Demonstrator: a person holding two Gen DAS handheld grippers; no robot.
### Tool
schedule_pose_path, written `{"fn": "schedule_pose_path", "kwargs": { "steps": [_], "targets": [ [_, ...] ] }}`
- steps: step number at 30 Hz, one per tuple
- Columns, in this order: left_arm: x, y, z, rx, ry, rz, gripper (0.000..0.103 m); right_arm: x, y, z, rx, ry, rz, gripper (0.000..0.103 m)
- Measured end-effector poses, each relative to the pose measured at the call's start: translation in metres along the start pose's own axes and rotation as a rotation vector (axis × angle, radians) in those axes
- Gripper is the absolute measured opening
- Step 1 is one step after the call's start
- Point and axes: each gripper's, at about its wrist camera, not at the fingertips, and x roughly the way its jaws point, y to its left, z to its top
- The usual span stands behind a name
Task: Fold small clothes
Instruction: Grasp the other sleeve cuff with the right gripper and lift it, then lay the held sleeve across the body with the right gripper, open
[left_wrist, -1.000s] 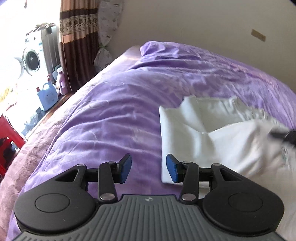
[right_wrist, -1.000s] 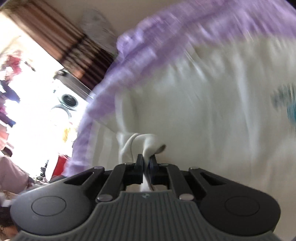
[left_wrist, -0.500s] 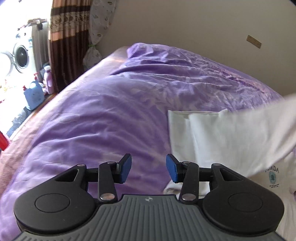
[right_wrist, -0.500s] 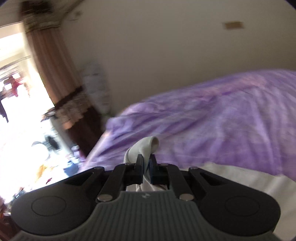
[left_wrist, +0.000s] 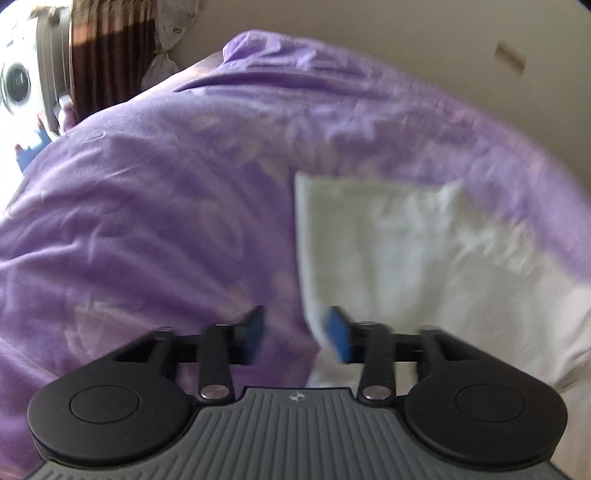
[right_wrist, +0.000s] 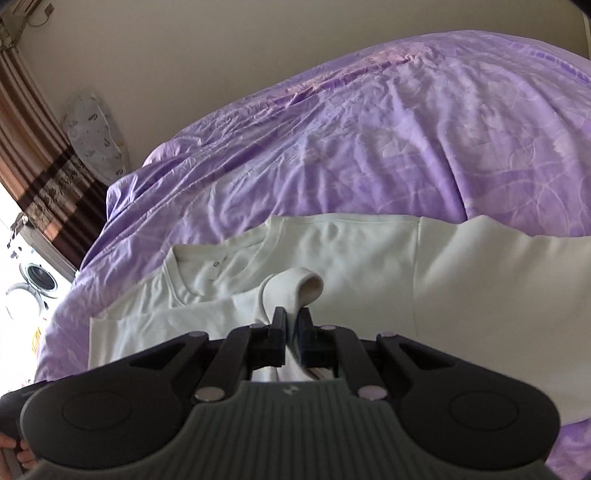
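Currently we list: white shirt (right_wrist: 369, 266), flat on purple bedspread (right_wrist: 369, 147), long axis running crosswise ahead of right gripper (right_wrist: 291, 325), which pinches its sleeve. Left gripper (left_wrist: 297, 334), jaws just narrowing with nothing gripped, has the shirt's edge just right.

- Bed under a rumpled purple patterned bedspread (right_wrist: 388, 140).
- White crew-neck cotton shirt (right_wrist: 369, 254) lies directly on it, partly folded.

A white T-shirt (right_wrist: 351, 258) lies partly folded on the purple bedspread (right_wrist: 369, 147), one pinched fold raised.
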Motion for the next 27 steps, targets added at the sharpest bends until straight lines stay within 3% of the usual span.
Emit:
{"fn": "schedule_pose_path", "kwargs": {
  "steps": [1,2,5,8,11,12,18,20,23,27],
  "targets": [
    [0.007,-0.004,-0.002,0.029,0.028,0.088,0.004,-0.002,0.001,-0.001,-0.007,-0.002,-0.005,0.001],
    [0.013,-0.006,-0.004,0.046,0.048,0.136,0.004,-0.002,-0.002,-0.002,-0.014,-0.005,-0.029,0.001],
    [0.016,-0.003,-0.009,0.035,0.046,0.129,0.004,0.011,-0.012,-0.004,-0.032,0.02,-0.147,0.001],
    [0.012,-0.004,-0.01,0.059,0.048,0.137,0.004,0.032,-0.031,-0.012,-0.009,0.083,-0.205,0.005],
    [0.002,0.001,-0.008,0.056,0.05,0.12,0.008,0.033,-0.048,-0.019,0.021,0.071,-0.309,0.023],
    [-0.005,0.004,-0.007,0.054,0.046,0.103,0.009,0.028,-0.054,-0.021,0.051,0.069,-0.293,0.028],
    [-0.042,0.007,-0.015,0.104,0.025,-0.009,0.013,0.003,-0.066,-0.042,0.173,0.082,-0.112,0.036],
    [-0.051,0.007,-0.02,0.119,0.011,-0.031,0.021,0.006,-0.066,-0.047,0.215,0.092,-0.085,0.036],
    [-0.057,0.004,-0.027,0.19,0.014,-0.059,0.034,0.006,-0.063,-0.052,0.239,0.074,-0.062,0.036],
    [-0.046,-0.007,-0.04,0.327,0.056,-0.034,0.035,0.007,-0.06,-0.057,0.283,0.09,-0.009,0.036]
  ]
}}
